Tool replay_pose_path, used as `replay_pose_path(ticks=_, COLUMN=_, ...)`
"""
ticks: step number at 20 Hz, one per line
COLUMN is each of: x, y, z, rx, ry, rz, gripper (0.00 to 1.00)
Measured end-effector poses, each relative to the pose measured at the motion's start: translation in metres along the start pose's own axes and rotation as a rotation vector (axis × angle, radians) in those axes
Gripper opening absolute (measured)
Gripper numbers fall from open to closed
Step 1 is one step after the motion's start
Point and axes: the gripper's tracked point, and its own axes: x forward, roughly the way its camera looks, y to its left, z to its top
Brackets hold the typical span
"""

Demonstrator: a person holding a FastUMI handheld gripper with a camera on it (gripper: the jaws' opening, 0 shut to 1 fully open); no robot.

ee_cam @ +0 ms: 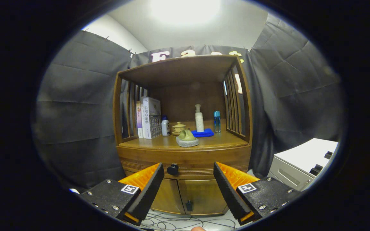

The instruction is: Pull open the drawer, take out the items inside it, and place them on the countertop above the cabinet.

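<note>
black cloth walls surround a wooden cabinet (185, 154). its drawer (186, 163) is closed, knob (172, 169) just ahead of the gripper (188, 175) (fingers spread wide, holding nothing). beyond, on the surface (213, 141): books (149, 117), bottles, a blue cloth (203, 132).

My gripper (188, 179): orange fingers (141, 178) with black pads; cabinet (185, 160) warm brown wood, drawer (201, 160) knob (172, 169) black; on worktop (223, 141), blue cloth (203, 132), white pump bottle (199, 120), olive-green ornament (187, 135) on grey base.
</note>
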Motion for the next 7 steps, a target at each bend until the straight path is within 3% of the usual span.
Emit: replay_pose_path(ticks=7, x=0.0016, y=0.0000, z=-0.0001, rx=0.000, ry=-0.004, rz=0.003, gripper=0.96)
